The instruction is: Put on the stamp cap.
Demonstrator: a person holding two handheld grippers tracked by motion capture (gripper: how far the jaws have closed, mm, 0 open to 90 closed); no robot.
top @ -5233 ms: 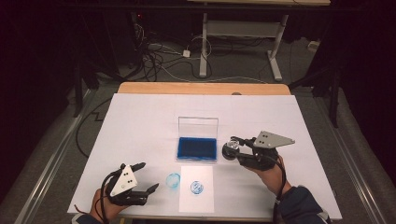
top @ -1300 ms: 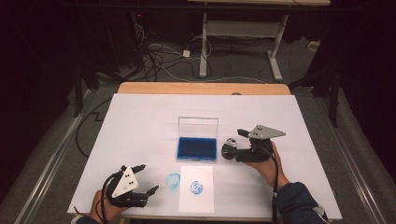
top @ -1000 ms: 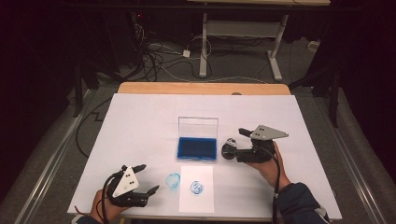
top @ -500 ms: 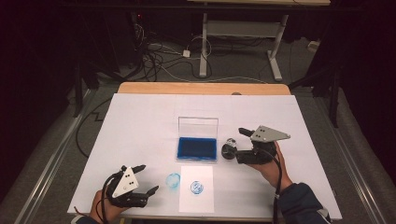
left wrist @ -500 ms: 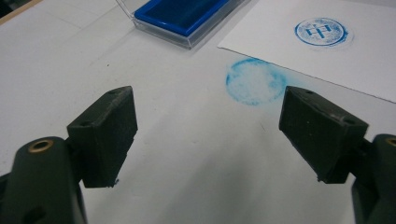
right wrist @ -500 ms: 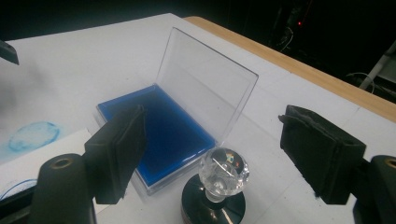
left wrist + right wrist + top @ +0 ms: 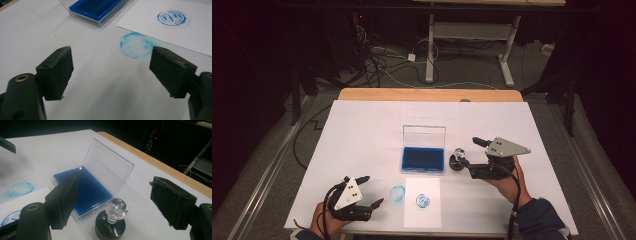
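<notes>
White covering spreads across the desk [image 7: 362, 130], dark floor and tangled cables lying beyond its far wooden edge. Nearest the person, the left gripper [image 7: 371, 192] sits low at the front left corner, its jaws spread wide with nothing between them. Just ahead of it, a round blue ink smudge [image 7: 136, 45] marks the bare covering, close to the right-hand jaw in the left gripper view. Beside that smudge lies a white sheet of paper [image 7: 422, 202], and on it a crisp round blue stamp print [image 7: 422, 201].

Moving up the desk, the blue ink pad [image 7: 423, 159] sits in its clear case just past the paper, its transparent lid [image 7: 424, 135] standing upright at the back. Right next to the pad's right side stands the stamp [image 7: 113, 221], black round base down on the desk, clear faceted knob on top. The right gripper [image 7: 464, 162] comes in from the right, jaws wide apart; in the right gripper view the stamp stands between the two jaws, nearer the left-hand one, neither pad touching it. A grey three-cornered plate [image 7: 507, 147] rides on top of that gripper.
</notes>
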